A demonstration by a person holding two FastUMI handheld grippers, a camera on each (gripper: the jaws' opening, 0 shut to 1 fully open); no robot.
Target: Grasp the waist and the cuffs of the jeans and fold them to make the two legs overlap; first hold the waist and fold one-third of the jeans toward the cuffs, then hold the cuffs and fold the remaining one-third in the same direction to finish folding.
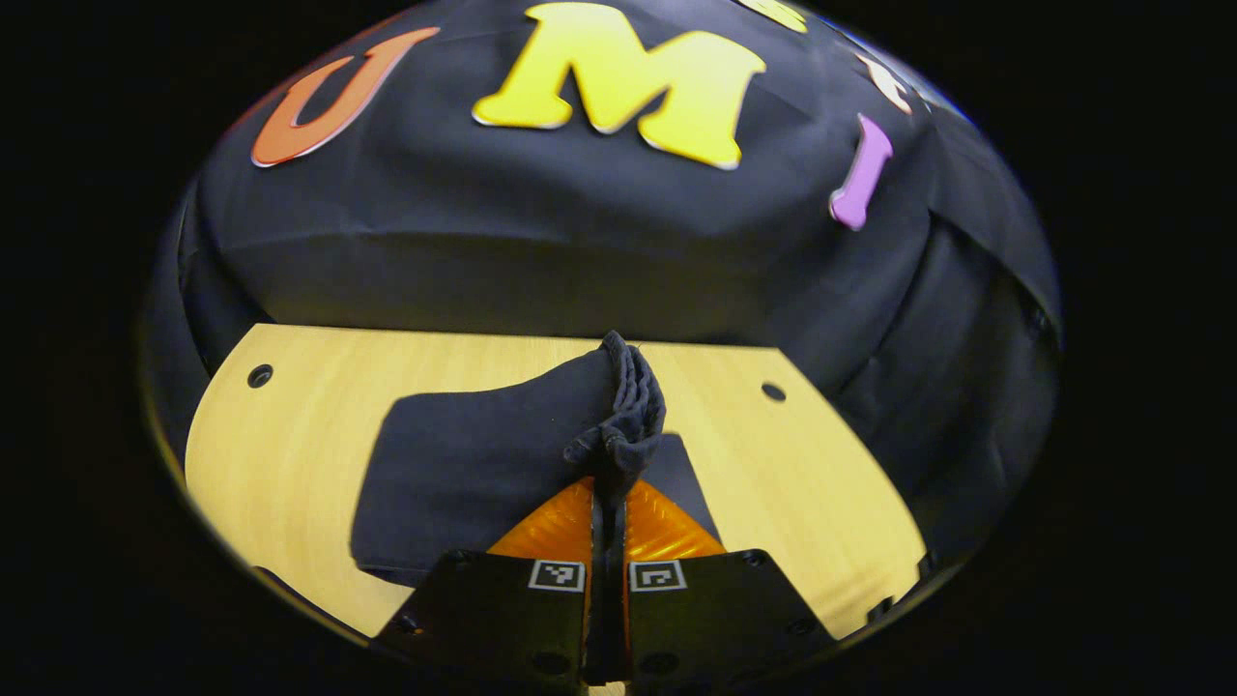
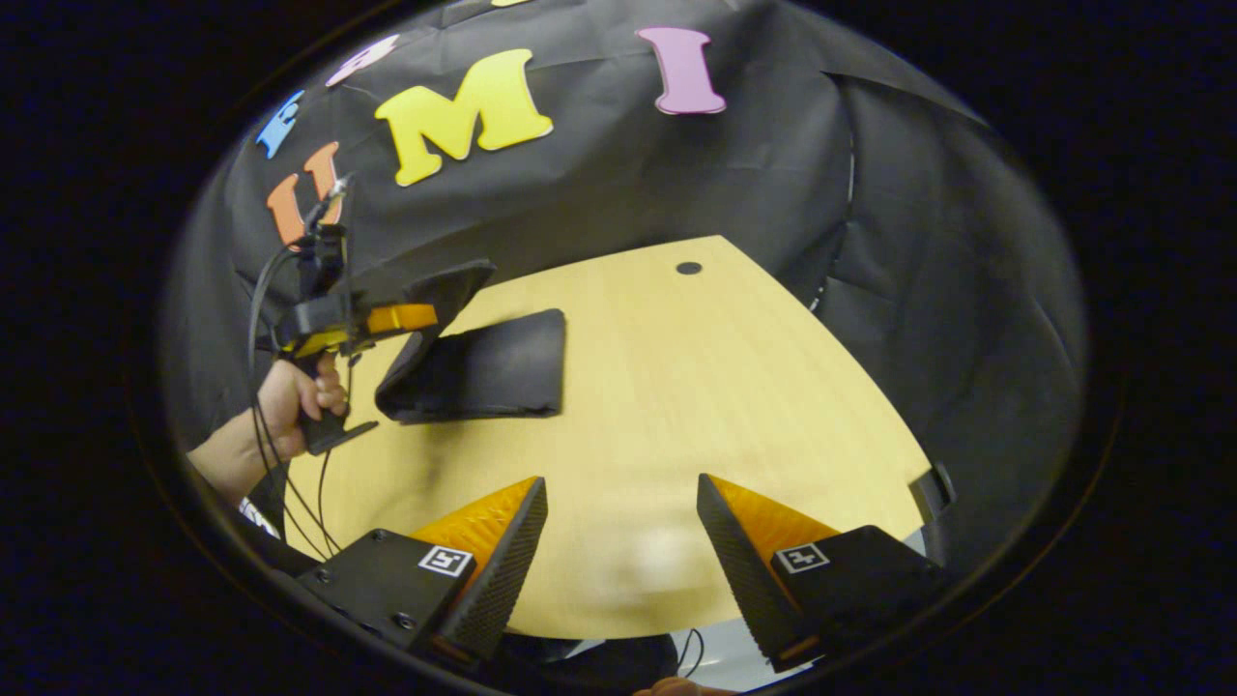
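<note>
- A pale wooden desk (image 2: 676,387) stands inside a booth hung with black cloth (image 2: 618,174); small round holes sit near the desk's far corners (image 1: 259,376).
- In the left gripper view the left tongs (image 1: 608,483) are closed tight on a bunched edge of the dark jeans (image 1: 464,474), both fingers pressing the fabric, which stands up in a crumpled ridge just past the tips.
- From that pinch the jeans spread to the left as a flat dark panel lying on the desk, and a smaller dark wedge shows to the right of the tongs.
- Which part of the jeans is pinched, waist or cuff, cannot be made out; the cloth is too dark to show seams or pockets.
- In the right gripper view the right tongs (image 2: 623,541) stand wide open over bare desk, with nothing between the fingers and well apart from the jeans.
- Farther off in that view the left tongs (image 2: 401,317) lift one end of the jeans (image 2: 503,367) clear of the desk while the rest lies flat as a folded dark block.
- A hand (image 2: 290,396) grips the left tool's handle, with black cables (image 2: 261,290) looping beside it.
- The near edge of the desk is cut off behind the right tongs' bodies, and the desk surface there looks blurred.
</note>
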